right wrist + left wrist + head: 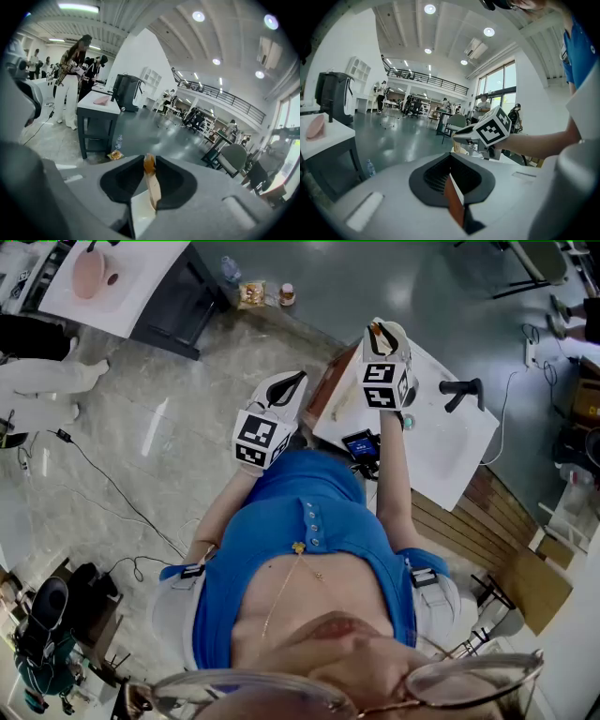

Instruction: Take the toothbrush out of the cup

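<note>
The task seems not yet begun. The left gripper (pixel 289 382) and the right gripper (pixel 386 332) hang in the air beside the white counter (pixel 450 446), and their fingers are clenched on nothing. I cannot find the toothbrush or the cup in any view.

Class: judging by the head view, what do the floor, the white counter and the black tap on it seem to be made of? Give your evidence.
Floor: likely polished concrete or a resin coat; grey, glossy, mirrors the lights.
Counter: smooth white, perhaps ceramic or solid surface; uniform, no grain.
Tap: probably metal finished matte black; no glints show.
</note>
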